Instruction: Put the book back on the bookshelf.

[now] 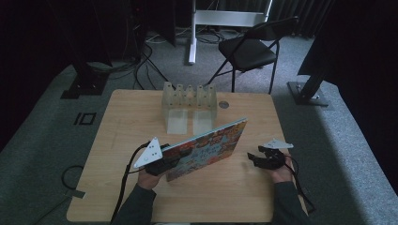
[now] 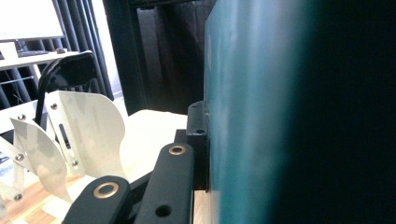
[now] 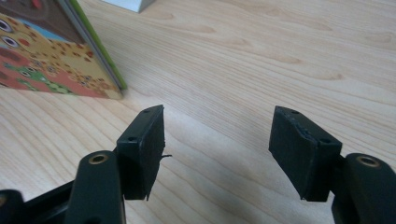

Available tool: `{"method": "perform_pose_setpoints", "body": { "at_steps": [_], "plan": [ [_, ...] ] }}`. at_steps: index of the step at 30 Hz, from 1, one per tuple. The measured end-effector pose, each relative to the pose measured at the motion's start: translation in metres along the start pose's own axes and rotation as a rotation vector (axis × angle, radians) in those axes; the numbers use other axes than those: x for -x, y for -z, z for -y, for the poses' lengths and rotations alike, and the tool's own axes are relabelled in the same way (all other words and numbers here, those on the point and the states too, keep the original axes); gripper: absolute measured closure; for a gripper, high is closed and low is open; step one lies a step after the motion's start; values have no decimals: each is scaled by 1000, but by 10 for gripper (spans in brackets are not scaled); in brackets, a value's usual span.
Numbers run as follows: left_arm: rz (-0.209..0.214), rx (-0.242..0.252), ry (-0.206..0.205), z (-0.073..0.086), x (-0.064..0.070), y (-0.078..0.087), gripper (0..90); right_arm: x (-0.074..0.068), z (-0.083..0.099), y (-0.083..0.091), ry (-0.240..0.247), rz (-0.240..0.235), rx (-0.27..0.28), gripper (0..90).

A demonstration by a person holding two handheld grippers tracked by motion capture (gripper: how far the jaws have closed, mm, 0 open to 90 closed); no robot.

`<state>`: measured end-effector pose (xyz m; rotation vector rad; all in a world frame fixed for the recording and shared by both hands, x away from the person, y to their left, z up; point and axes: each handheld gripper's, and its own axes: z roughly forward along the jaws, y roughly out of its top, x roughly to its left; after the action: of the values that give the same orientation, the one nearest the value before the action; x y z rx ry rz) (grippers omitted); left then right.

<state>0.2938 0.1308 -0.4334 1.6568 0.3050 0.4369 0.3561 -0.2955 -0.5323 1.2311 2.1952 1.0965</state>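
A thin picture book (image 1: 209,145) with a busy, colourful cover stands tilted on its long edge in the middle of the wooden table (image 1: 234,192). My left gripper (image 1: 169,158) is shut on the book's left end. In the left gripper view one black jaw presses the book's teal face (image 2: 252,116), and the other jaw is hidden behind it. My right gripper (image 1: 256,158) rests low at the right of the book, open, with nothing between its pads (image 3: 144,140). The book's lower corner (image 3: 60,65) lies just left of it.
A translucent slotted rack (image 1: 189,101) stands at the table's far middle, its curved dividers (image 2: 84,126) close beside the book. A small round disc (image 1: 224,105) lies to its right. A black folding chair (image 1: 248,47) stands beyond the table.
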Motion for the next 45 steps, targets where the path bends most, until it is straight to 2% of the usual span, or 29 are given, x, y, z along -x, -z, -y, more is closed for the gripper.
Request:
{"method": "perform_pose_setpoints", "body": {
  "at_steps": [8, 24, 45],
  "plan": [
    [-26, 1, -2, 0, 2, 0, 804, -1, 1, -4, 12, 16, -19, 328],
    [-70, 4, -2, 1, 6, 2, 804, 3, 6, -7, -6, 31, -26, 300],
    [-119, 7, 14, 2, 6, 10, 804, 3, 10, -12, 4, 58, -48, 285]
  ]
}}
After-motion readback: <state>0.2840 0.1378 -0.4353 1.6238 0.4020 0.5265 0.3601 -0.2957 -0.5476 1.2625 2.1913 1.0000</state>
